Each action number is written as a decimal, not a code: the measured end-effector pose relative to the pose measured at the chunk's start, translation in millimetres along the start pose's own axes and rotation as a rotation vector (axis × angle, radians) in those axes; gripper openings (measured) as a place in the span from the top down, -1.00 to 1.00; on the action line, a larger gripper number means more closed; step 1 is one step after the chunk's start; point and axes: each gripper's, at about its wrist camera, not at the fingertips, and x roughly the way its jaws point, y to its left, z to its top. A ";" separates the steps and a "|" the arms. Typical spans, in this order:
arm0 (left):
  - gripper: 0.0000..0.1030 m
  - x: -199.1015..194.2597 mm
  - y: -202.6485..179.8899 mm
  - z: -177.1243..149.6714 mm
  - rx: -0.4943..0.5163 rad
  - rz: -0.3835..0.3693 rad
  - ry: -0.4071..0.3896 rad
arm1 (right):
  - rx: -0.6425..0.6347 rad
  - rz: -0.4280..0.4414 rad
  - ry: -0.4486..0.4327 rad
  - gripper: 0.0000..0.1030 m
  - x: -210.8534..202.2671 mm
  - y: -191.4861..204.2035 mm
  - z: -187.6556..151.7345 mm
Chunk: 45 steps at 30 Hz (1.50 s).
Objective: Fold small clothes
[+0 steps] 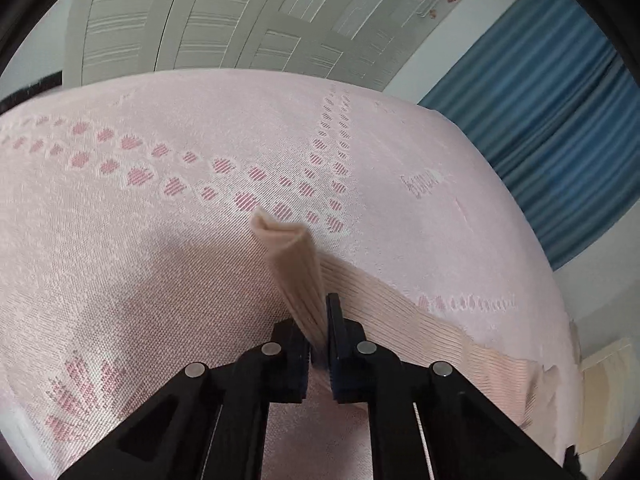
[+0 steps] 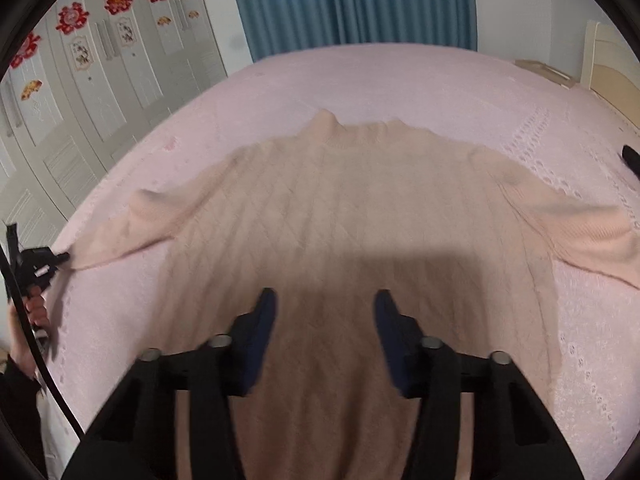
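Note:
A pale beige knit sweater [image 2: 352,208] lies spread flat on the pink bed cover [image 2: 360,80], neck toward the far side and sleeves out to both sides. My left gripper [image 1: 318,320] is shut on the cuff of one sleeve [image 1: 286,248], which sticks up past the fingertips. The right wrist view shows that left gripper [image 2: 60,258] at the far left, pinching the sleeve end. My right gripper [image 2: 326,308] hovers open over the sweater's lower body, where its shadow falls. There is nothing between its blue pads [image 2: 264,320].
White wardrobe doors [image 2: 100,80] with red decorations stand along the left of the bed. A blue curtain [image 2: 352,4] hangs behind it. A wooden headboard [image 2: 608,64] is at the far right, and a dark object [image 2: 632,160] pokes in at the right edge. A person's hand [image 2: 36,308] holds the left gripper.

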 end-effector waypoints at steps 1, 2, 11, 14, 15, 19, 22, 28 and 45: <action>0.86 -3.3 -7.4 4.2 0.019 0.007 -0.017 | 0.010 -0.004 0.013 0.15 0.5 -7.0 -1.0; 0.86 -13.0 -22.5 2.3 0.063 0.016 -0.049 | 0.032 -0.001 0.020 0.15 -1.3 -16.0 -1.7; 0.86 -79.8 -218.3 -35.8 0.409 -0.080 -0.179 | 0.213 -0.070 -0.064 0.15 -53.8 -109.9 -5.2; 0.86 -90.3 -307.1 -68.0 0.518 -0.160 -0.173 | 0.284 -0.071 -0.090 0.15 -66.4 -136.0 -6.3; 0.86 -94.7 -326.9 -82.1 0.543 -0.180 -0.165 | 0.312 -0.069 -0.104 0.15 -72.4 -148.1 -5.8; 0.86 -89.7 -425.0 -161.3 0.638 -0.285 -0.077 | 0.318 -0.179 -0.140 0.15 -86.6 -173.8 -3.8; 0.85 -77.0 -466.7 -231.9 0.637 -0.393 0.055 | 0.335 -0.186 -0.138 0.15 -89.7 -191.8 -4.8; 0.33 -33.4 -483.6 -336.1 0.634 -0.476 0.357 | 0.497 -0.110 -0.093 0.15 -78.6 -238.0 -20.7; -0.25 -21.8 -327.2 -186.5 0.527 -0.147 0.090 | 0.293 -0.006 -0.044 0.54 -46.1 -177.4 1.4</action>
